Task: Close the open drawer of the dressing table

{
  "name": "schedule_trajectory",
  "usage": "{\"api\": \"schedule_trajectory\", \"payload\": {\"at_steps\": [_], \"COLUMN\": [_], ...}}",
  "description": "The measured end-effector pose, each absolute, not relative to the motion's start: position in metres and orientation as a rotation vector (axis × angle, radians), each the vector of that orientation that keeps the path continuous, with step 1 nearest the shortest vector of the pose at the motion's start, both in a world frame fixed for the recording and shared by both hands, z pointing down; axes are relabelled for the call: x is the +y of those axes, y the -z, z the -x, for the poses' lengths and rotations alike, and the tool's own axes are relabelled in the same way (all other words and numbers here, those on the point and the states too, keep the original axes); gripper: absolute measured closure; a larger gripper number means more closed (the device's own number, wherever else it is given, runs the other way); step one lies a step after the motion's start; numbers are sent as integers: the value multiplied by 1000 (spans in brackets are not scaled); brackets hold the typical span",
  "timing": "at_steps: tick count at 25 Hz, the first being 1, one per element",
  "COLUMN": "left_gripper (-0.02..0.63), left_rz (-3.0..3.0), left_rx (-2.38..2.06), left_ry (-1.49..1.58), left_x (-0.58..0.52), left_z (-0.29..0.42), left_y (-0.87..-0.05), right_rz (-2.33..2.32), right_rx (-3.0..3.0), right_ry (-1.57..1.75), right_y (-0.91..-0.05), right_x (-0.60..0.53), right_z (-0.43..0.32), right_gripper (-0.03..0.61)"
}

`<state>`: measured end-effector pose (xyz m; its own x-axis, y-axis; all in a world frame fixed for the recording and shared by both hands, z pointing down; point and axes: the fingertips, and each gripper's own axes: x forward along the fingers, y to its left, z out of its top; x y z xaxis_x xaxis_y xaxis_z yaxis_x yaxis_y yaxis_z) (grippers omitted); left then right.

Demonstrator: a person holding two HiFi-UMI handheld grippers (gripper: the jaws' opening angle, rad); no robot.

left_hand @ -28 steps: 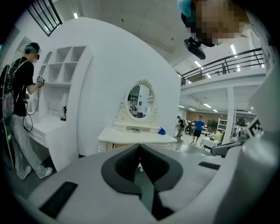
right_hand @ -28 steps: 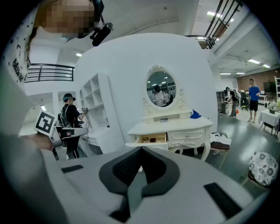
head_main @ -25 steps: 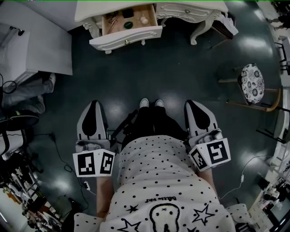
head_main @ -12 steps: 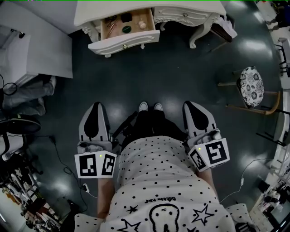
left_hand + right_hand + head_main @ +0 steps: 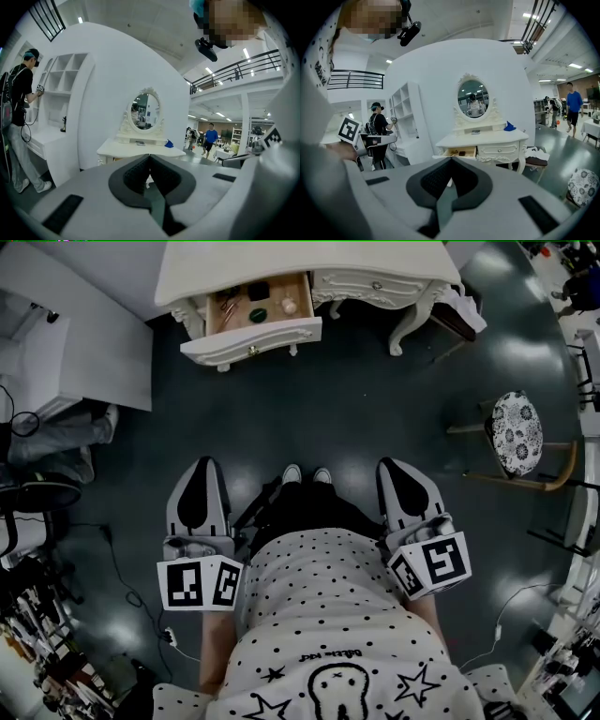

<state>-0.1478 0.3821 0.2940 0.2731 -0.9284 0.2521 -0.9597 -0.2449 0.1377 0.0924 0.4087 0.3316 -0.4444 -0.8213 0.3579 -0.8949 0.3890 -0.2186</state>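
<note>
Both the left gripper (image 5: 199,470) and the right gripper (image 5: 394,470) are clenched on nothing; the open drawer (image 5: 267,334) of the dressing table (image 5: 309,263) stands well ahead of both, nearer the left gripper's line; a push landing off-centre on its front would likely skew and jam it; a hard shove could scatter the small items (image 5: 258,313) inside.

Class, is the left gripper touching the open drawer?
Apart. The head view shows a wide stretch of floor between the left gripper and the drawer.
</note>
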Motion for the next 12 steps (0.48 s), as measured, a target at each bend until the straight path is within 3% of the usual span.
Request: {"api": "schedule_trajectory", "payload": {"at_steps": [12], "left_gripper": [600], "left_rz": [-2321], "left_rx": [-1713], "left_ry": [-143], "left_x": [365], "left_z": [105], "left_y": [-294], "right_rz": [-1557], "right_rx": [-2480], "right_ry": [-605], "right_y": [-337], "right_x": [399], "right_z": [-130], "right_gripper": [569]}}
